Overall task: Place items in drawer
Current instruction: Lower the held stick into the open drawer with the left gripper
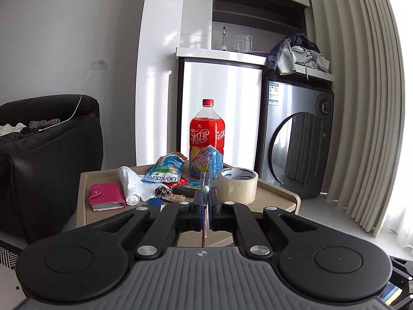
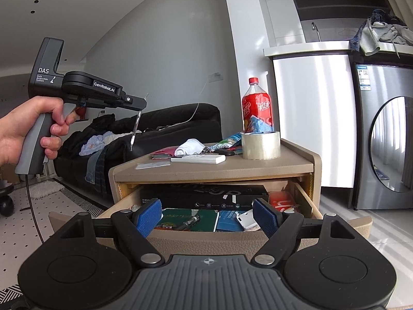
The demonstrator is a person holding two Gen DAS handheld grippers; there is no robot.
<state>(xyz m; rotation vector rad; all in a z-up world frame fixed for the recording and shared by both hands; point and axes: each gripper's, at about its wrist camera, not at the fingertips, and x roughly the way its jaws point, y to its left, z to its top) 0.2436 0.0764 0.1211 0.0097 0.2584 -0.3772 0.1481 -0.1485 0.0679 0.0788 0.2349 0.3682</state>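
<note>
Above the desk's (image 2: 258,166) left edge | your left tongs (image 2: 139,109) clamp a pen (image 2: 135,131), carrying it drawer-ward (image 2: 206,241) | right tongs (image 2: 207,218) apart, free

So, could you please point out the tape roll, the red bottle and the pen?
tape roll (image 2: 260,145), right wrist view, outer side wall.
red bottle (image 1: 207,134), left wrist view, label.
pen (image 2: 136,129), right wrist view, mid barrel.
</note>
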